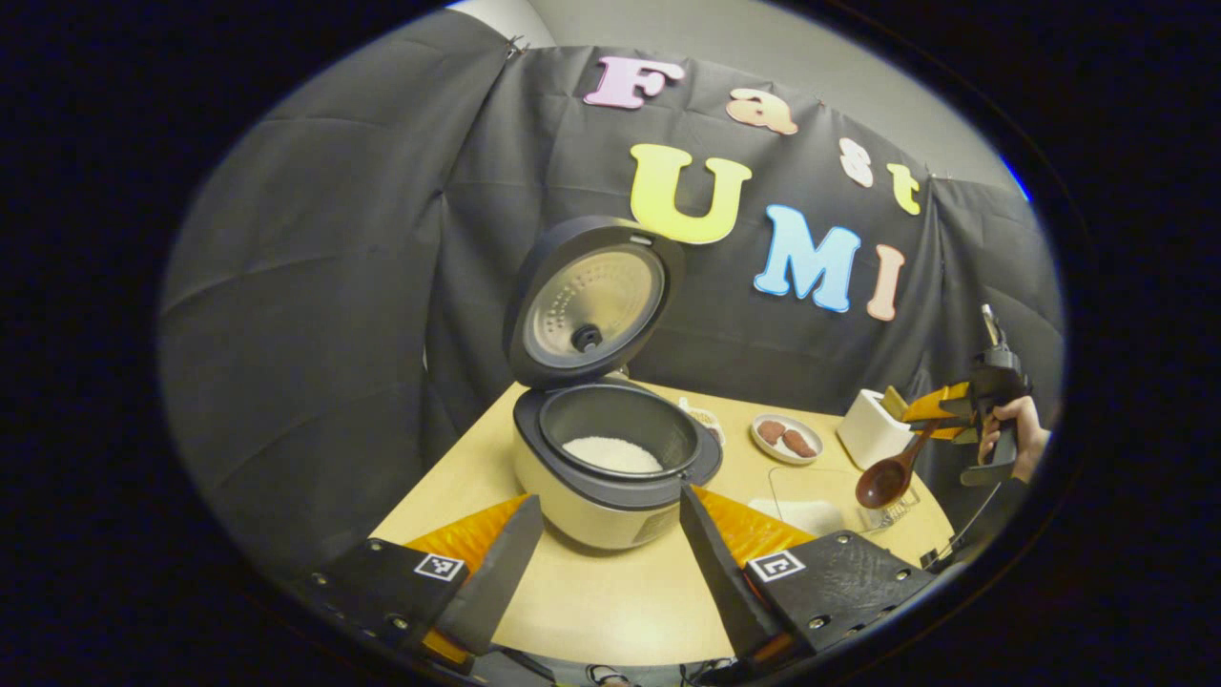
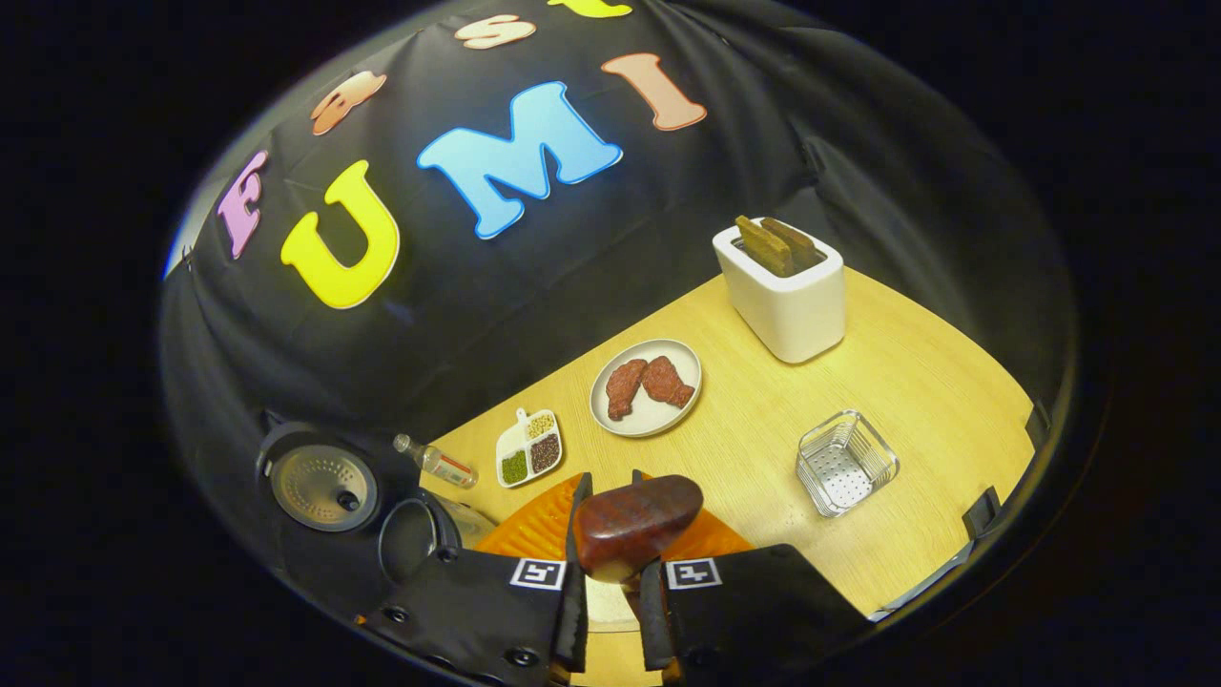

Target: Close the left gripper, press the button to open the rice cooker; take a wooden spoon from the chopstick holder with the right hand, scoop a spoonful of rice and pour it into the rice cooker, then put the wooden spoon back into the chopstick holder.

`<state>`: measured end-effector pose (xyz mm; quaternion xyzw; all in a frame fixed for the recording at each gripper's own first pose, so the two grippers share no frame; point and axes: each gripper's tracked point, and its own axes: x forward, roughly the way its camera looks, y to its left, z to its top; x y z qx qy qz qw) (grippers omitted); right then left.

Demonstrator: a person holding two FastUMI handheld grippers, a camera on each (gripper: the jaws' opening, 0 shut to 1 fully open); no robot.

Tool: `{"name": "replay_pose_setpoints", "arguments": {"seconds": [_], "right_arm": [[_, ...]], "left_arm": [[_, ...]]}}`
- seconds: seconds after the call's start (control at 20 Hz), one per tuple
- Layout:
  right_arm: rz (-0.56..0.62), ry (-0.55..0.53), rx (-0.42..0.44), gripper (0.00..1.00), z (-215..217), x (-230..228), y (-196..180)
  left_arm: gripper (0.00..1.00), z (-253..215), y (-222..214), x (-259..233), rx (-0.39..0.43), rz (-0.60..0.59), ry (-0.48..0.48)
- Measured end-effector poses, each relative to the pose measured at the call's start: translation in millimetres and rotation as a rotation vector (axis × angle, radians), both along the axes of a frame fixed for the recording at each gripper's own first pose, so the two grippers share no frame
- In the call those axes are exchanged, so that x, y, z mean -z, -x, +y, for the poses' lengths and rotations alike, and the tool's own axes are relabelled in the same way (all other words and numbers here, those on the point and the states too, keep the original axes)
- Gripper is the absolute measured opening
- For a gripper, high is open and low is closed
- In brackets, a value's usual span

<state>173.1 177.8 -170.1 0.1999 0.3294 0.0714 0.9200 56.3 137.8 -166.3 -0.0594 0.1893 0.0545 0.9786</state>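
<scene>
Wooden worktop [image 2: 906, 353] carrying the open rice cooker [image 1: 610, 468].
Right gripper [image 2: 610, 572] is pinching the light, stiff wooden spoon [image 2: 634, 520] by its handle; left gripper [image 1: 610, 563] is idling, spread apart.

Left gripper view: low, near worktop [image 1: 591, 592] edge, facing rice cooker [image 1: 610, 468]. Right gripper view: higher, tilted down. Both share cooker, meat plate [image 2: 647, 386].

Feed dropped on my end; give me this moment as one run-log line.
white rice cooker: lid open, rice inside | right gripper: shut on brown wooden spoon | left gripper: open, empty | white chopstick holder: spoon out
</scene>
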Motion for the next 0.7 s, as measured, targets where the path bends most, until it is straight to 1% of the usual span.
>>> {"name": "replay_pose_setpoints", "arguments": {"seconds": [0.05, 0.1, 0.15, 0.25, 0.3, 0.35, 0.4, 0.5, 0.55, 0.6, 0.65, 0.7], "right_arm": [[-0.007, 0.033, -0.014, 0.24, 2, 8, -2], [-0.012, 0.068, -0.025, 0.2, 3, 16, -6], [-0.017, 0.1, -0.035, 0.24, 4, 25, -8], [-0.016, 0.143, -0.059, 0.24, 7, 39, -10], [-0.014, 0.162, -0.069, 0.2, 10, 46, -12], [-0.014, 0.182, -0.075, 0.24, 14, 54, -13], [-0.014, 0.203, -0.081, 0.24, 17, 60, -13], [0.01, 0.247, -0.119, 0.24, 26, 81, -10], [0.018, 0.243, -0.133, 0.24, 33, 87, -7], [0.023, 0.24, -0.136, 0.21, 38, 90, -6], [0.023, 0.239, -0.132, 0.24, 39, 91, -6], [0.023, 0.241, -0.126, 0.24, 40, 91, -6]], "left_arm": [[0.92, 2, 1, 0, -0.004, 0.005, -0.004], [0.89, 3, 0, 2, -0.008, 0.009, -0.009], [0.92, 5, -1, 2, -0.011, 0.009, -0.013], [0.92, 4, -3, 3, -0.013, 0.012, -0.012], [0.92, 3, -5, 6, -0.013, 0.016, -0.007], [0.92, 1, -6, 8, -0.01, 0.022, 0.003], [0.92, -3, -8, 10, -0.008, 0.027, 0.02], [0.92, -5, -11, 7, -0.014, 0.019, 0.041], [0.92, -6, -14, 6, -0.018, 0.014, 0.041], [0.92, -6, -16, 4, -0.023, 0.006, 0.036], [0.92, -6, -18, 2, -0.026, -0.001, 0.032], [0.92, -6, -18, -1, -0.03, -0.007, 0.03]]}}
